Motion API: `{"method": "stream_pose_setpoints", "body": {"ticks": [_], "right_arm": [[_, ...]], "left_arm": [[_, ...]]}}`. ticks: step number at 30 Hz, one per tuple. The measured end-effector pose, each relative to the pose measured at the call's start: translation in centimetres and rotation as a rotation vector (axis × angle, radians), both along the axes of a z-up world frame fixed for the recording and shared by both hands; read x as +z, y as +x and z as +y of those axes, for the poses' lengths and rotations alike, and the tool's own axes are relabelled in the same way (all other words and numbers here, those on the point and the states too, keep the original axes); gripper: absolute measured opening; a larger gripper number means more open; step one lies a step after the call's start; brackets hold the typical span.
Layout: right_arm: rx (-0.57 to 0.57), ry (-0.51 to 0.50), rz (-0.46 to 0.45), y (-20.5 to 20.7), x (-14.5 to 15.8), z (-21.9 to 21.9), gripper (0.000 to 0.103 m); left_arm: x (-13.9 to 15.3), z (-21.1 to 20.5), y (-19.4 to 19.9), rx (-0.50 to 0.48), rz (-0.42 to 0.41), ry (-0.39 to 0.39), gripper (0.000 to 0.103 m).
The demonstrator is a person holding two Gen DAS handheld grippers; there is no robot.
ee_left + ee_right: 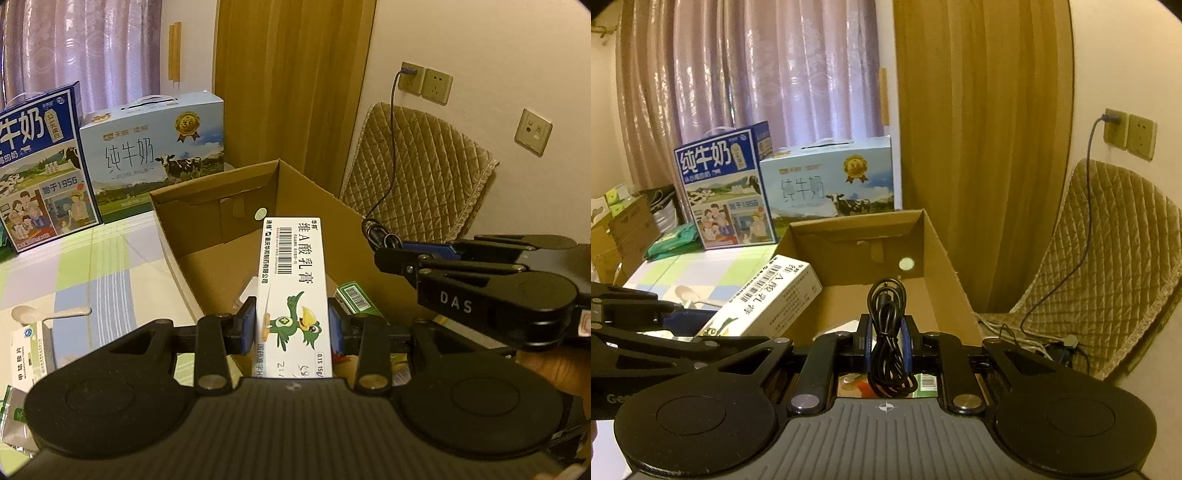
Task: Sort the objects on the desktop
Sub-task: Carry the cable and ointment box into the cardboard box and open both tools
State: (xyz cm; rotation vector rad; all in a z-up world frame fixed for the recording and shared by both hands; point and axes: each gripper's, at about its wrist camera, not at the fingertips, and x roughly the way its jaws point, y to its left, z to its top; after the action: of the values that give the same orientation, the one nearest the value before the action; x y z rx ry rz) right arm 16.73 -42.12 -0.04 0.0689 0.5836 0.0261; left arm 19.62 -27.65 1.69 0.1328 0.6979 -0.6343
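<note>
The left tool [291, 325] is clamping a white ointment box [293, 291] printed with a green cartoon bird, its blue pads [248, 325] pressing both long sides, and it is holding the box lengthwise over the open cardboard box [314, 195]. The right tool [886, 341] is pinching a coiled black cable [888, 332] between its closed-in pads, the loop standing upright above the same cardboard box [938, 258]. In the left wrist view the right tool [380, 254] is reaching in from the right, just beside the ointment box. Inside the cardboard box, a green packet [356, 301] with a barcode is lying beneath the tools. The cardboard box is sitting on a checked surface [110, 254]. Farther out, two milk cartons [827, 181] are standing against the curtain [768, 66], and a white spoon [48, 314] is lying on the surface at left.
</note>
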Motion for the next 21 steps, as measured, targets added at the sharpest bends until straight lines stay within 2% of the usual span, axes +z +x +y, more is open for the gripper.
{"method": "stream_pose_setpoints", "body": {"ticks": [6, 21], "right_arm": [[-0.004, 0.008, 0.005, 0.3, -0.3, -0.6, 0.013], [0.056, 0.028, 0.005, 0.9, -0.2, 1.2, 0.013]], "left_arm": [[-0.4, 0.2, 0.8, 0.011, 0.016, 0.003, 0.034], [0.2, 4.0, -0.2, 0.069, 0.007, -0.011, 0.037]]}}
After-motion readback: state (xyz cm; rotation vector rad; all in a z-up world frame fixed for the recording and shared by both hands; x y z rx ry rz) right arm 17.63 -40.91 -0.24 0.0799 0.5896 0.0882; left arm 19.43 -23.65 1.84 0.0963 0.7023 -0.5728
